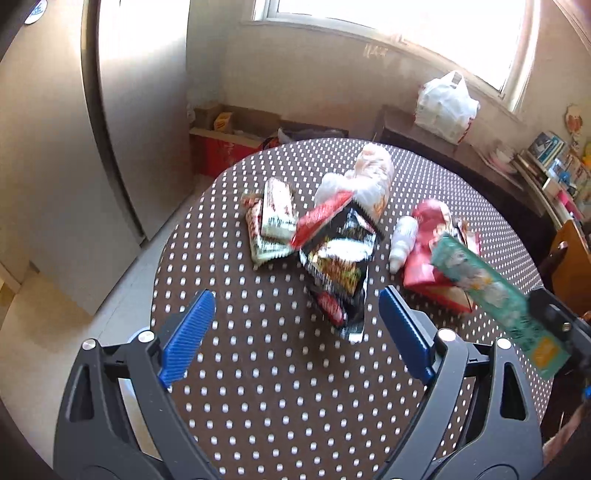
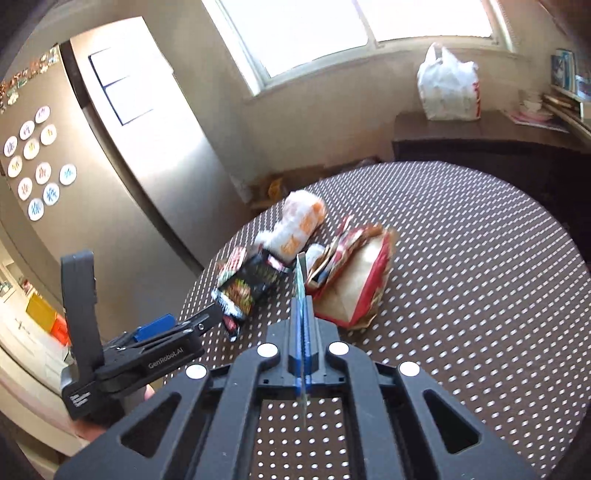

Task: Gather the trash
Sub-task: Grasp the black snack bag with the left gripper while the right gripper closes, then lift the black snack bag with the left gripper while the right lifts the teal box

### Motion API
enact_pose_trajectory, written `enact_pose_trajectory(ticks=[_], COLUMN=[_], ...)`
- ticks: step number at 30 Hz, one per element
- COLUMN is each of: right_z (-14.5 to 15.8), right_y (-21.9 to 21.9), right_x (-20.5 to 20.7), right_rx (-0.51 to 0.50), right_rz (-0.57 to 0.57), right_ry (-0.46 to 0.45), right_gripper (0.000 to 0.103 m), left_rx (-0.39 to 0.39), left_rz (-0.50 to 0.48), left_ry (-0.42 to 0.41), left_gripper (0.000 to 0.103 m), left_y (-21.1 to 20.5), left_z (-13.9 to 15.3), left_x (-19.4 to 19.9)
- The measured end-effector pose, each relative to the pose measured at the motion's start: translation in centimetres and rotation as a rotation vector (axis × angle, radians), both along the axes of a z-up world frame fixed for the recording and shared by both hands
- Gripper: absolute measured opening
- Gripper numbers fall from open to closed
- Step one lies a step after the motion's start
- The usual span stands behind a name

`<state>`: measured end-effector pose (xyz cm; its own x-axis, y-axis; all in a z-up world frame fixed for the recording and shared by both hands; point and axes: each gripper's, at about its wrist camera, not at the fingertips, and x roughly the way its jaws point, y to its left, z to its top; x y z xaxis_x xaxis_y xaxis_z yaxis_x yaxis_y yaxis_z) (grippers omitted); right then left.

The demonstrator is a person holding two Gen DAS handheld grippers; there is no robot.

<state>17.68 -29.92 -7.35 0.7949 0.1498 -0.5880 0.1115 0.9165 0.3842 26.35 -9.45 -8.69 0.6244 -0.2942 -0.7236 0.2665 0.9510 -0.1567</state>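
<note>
Bright daylight from the window (image 1: 399, 22) at the back, blown out to plain white in both views. Hard glare down the refrigerator door (image 2: 147, 122), too. Strong fisheye bending at the edges, with dark corners. Motion blur over the heap of snack wrappers (image 1: 332, 240) and the green packet (image 1: 484, 284), print unreadable. Polka-dot tablecloth (image 2: 480, 277) sunlit, possibly a soft shadow along its far rim.

a round brown tabletop (image 1: 258, 369) with white dots holds a pile of trash: snack wrappers (image 1: 275, 218), a black packet (image 1: 338, 266), a white bag (image 1: 369, 177) and a red paper bag (image 2: 354, 288).
</note>
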Motion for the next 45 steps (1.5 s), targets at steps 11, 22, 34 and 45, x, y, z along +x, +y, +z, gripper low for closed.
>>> enact_pose_trajectory(ticks=[11, 22, 34, 45], right_z=[1.0, 2.2, 3.2, 2.4], right_y=[-0.8, -0.1, -0.2, -1.3], right_x=[0.6, -0.3, -1.6, -0.6], right_rx=[-0.014, -0.019, -0.015, -0.010], right_rz=[-0.060, -0.060, -0.062, -0.099], right_ry=[-0.014, -0.052, -0.087, -0.057], right_gripper=[0.002, 0.002, 0.002, 0.001], left_rx=[-0.001, 0.013, -0.008, 0.178], left_rz=[-0.019, -0.047, -0.058, -0.147], left_ry=[0.009, -0.136, -0.065, -0.068], left_gripper=[0.008, 0.002, 0.085, 0.086], left_y=[-1.3, -1.1, 0.1, -5.0], left_z=[-1.6, 2.5, 1.3, -2.0], left_x=[3.0, -0.9, -0.9, 2.1])
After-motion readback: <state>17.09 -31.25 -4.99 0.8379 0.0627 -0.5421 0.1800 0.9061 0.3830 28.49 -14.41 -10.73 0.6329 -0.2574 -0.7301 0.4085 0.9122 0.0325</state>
